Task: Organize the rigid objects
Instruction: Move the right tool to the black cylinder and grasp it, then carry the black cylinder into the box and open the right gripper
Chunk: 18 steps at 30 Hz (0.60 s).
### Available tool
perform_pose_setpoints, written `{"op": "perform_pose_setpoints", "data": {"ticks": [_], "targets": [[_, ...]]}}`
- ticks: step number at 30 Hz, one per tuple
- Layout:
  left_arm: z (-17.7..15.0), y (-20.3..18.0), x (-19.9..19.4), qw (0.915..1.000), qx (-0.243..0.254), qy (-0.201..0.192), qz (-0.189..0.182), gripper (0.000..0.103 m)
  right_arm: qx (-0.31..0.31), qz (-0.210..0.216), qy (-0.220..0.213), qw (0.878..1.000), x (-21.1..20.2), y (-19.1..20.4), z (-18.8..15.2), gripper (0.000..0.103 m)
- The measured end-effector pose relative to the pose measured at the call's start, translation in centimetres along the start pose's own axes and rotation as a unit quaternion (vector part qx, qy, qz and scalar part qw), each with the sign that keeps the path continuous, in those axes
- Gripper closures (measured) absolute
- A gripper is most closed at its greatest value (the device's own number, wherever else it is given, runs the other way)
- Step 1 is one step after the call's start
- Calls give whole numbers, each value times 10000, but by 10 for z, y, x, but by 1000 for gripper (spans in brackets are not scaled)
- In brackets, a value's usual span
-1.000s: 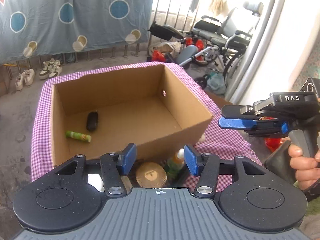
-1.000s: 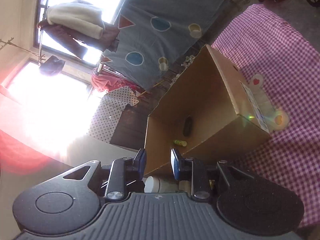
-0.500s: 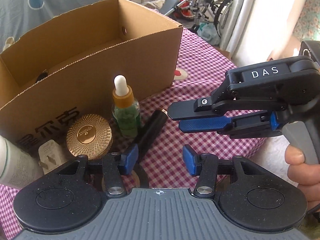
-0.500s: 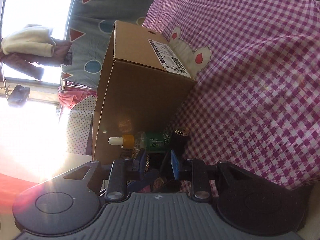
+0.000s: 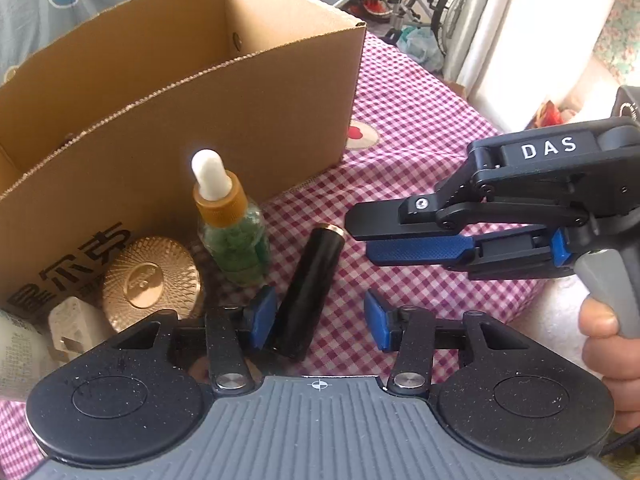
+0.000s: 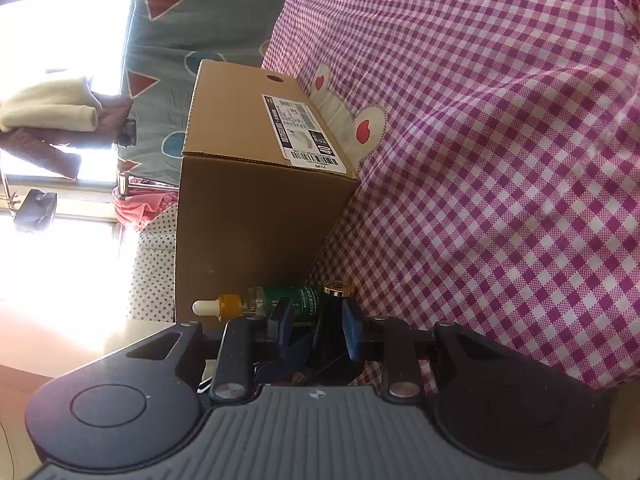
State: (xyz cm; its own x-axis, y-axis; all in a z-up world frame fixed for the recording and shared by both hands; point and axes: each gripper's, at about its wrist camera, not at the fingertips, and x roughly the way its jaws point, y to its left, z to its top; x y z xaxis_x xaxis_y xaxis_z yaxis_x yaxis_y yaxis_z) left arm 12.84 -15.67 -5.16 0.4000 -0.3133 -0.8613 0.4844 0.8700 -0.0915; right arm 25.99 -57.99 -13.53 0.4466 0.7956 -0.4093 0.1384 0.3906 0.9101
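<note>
**Gripper and Object Positions at the Cardboard Box**

The left gripper (image 5: 318, 318) was held low over the checked tablecloth (image 5: 420, 152), its fingers spread wide apart and closed on nothing. A black tube (image 5: 308, 292) with a gold-rimmed end lay on the cloth between the fingers, close against the left blue pad (image 5: 260, 316) and clear of the other pad.

The right gripper (image 5: 416, 236) was seen from the side in the left wrist view, held in the person's hand (image 5: 612, 356) just beyond the far end of the tube. In the right wrist view its fingers (image 6: 353, 330) were parted by a moderate gap, and nothing was gripped between them.

A green dropper bottle (image 5: 232, 232) with a white bulb and amber collar stood upright beside the tube, just in front of the cardboard box (image 5: 224, 92). A round gold lid (image 5: 150, 282) and a white plug adapter (image 5: 74, 330) were placed further left along the box wall, and a white container (image 5: 14, 354) was partly visible at the frame edge. The box stood open-topped on the cloth; its contents could not be seen.
</note>
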Motion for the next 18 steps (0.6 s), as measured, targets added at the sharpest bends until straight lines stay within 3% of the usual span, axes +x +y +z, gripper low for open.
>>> {"op": "perform_pose_setpoints", "data": {"ticks": [3, 18], "targets": [[0, 1, 2, 9988, -195, 106, -425, 59, -57, -102, 24, 9999, -1, -3, -1, 74], [-3, -2, -3, 9979, -167, -213, -592, 62, -1175, -795, -79, 9899, 11, 29, -25, 78]]}}
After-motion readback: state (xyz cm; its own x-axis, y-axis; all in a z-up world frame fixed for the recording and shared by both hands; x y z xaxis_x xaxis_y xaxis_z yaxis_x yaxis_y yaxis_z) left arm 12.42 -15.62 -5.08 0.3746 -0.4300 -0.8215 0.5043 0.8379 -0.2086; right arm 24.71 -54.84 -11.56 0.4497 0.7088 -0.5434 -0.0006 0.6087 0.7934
